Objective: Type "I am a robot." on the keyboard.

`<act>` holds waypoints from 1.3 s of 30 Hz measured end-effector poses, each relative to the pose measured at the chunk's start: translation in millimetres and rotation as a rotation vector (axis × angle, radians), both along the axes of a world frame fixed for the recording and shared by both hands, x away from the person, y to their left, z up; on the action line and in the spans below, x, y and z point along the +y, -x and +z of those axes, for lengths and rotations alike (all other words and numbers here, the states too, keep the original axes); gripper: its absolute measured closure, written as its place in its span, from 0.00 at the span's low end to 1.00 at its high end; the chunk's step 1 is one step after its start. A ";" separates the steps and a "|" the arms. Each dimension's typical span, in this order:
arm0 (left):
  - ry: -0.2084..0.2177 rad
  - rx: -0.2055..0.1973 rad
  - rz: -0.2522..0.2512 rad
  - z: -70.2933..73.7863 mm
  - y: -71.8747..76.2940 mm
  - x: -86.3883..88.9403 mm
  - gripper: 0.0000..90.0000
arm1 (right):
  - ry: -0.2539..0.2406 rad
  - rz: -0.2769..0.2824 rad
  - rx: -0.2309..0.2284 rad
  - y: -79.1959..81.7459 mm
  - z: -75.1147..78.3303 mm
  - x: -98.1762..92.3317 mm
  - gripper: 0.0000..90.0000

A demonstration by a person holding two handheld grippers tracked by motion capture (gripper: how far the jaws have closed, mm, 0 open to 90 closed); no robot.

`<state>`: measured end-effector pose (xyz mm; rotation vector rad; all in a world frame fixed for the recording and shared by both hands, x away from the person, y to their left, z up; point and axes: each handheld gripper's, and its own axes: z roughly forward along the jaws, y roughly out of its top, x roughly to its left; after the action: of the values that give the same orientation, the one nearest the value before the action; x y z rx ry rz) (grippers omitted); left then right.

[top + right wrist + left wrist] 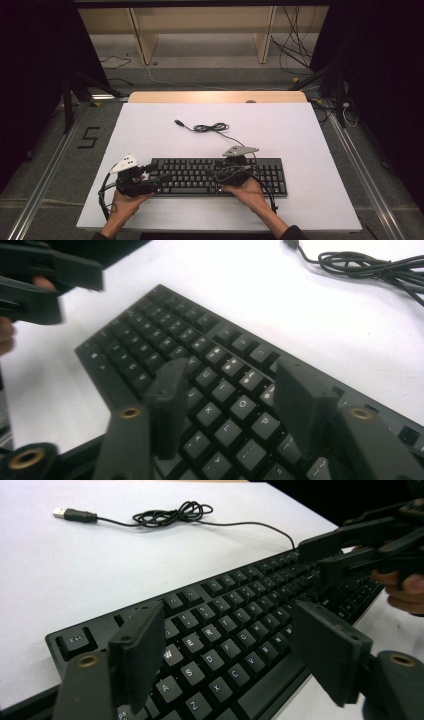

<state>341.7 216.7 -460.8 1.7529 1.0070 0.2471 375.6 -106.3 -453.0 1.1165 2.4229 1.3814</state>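
A black keyboard (220,176) (225,630) (165,340) lies along the near part of the white table top (150,130). Its thin cable (210,128) (170,515) (370,265) lies in a loose coil behind it and ends in a USB plug (178,122) (67,514). My left gripper (159,179) (230,625) is open just above the keyboard's left end, with only keys under the gap. My right gripper (217,176) (234,377) hovers open over the letter keys at the middle, pointing left. Each gripper view also shows the other gripper farther off.
Beyond the table's far wooden edge (217,96) stand a pale shelf frame (145,40) and loose floor cables (295,50). Dark stands flank the table at both sides. A "5" mark (89,137) is on the floor at the left. Bare white surface lies behind and right of the keyboard.
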 end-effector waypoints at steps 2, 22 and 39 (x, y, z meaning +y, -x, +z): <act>-0.018 0.009 0.000 -0.6 -1.5 -2.3 0.36 | -0.013 -0.004 -0.012 3.7 1.1 -3.8 0.47; -0.124 0.087 -0.065 -2.6 -28.5 -32.4 0.75 | -0.067 -0.037 -0.062 35.4 6.0 -43.3 0.36; -0.246 0.127 -0.131 -12.2 -46.5 -59.9 0.99 | -0.069 -0.029 -0.071 40.1 7.8 -43.0 0.34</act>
<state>388.2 156.7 -473.0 2.0714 0.9790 0.1841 335.6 -149.3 -445.1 1.0937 2.3177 1.4796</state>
